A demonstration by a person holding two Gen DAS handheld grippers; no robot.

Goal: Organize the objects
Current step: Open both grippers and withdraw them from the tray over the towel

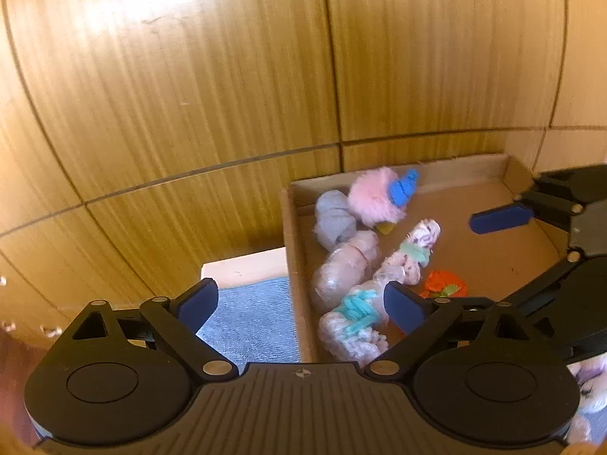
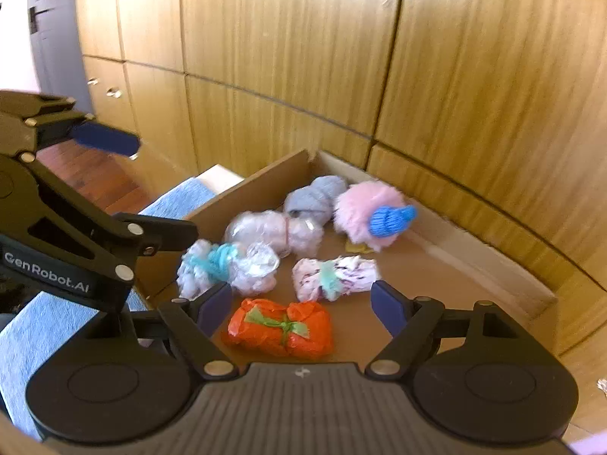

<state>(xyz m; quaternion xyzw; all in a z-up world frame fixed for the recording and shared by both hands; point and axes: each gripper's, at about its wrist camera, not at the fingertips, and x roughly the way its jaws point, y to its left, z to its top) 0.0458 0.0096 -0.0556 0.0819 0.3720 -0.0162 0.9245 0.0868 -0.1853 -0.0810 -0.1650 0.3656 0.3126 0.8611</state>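
Note:
An open cardboard box (image 1: 293,235) (image 2: 261,185) holds several soft things. At its back lie a pink fluffy toy with a blue knit hat (image 1: 373,197) (image 2: 364,212) and a grey sock ball (image 1: 334,220) (image 2: 315,197). In front of them are a clear-wrapped bundle (image 1: 345,265) (image 2: 265,229), a bundle tied in teal (image 1: 353,318) (image 2: 224,265), a patterned bundle with a green tie (image 1: 411,254) (image 2: 334,276) and an orange bundle with a green tie (image 1: 444,284) (image 2: 280,328). My left gripper (image 1: 301,303) (image 2: 151,185) hangs open over the box's left wall. My right gripper (image 2: 301,303) stands open above the orange bundle, its pads clear of it.
Wooden cabinet doors (image 1: 189,94) (image 2: 474,94) rise right behind the box. A blue towel (image 1: 250,322) (image 2: 178,199) lies to the box's left on a pale ledge (image 1: 246,265). Wood floor (image 2: 87,174) shows further left. Something pale and fluffy (image 1: 592,386) peeks in at the lower right.

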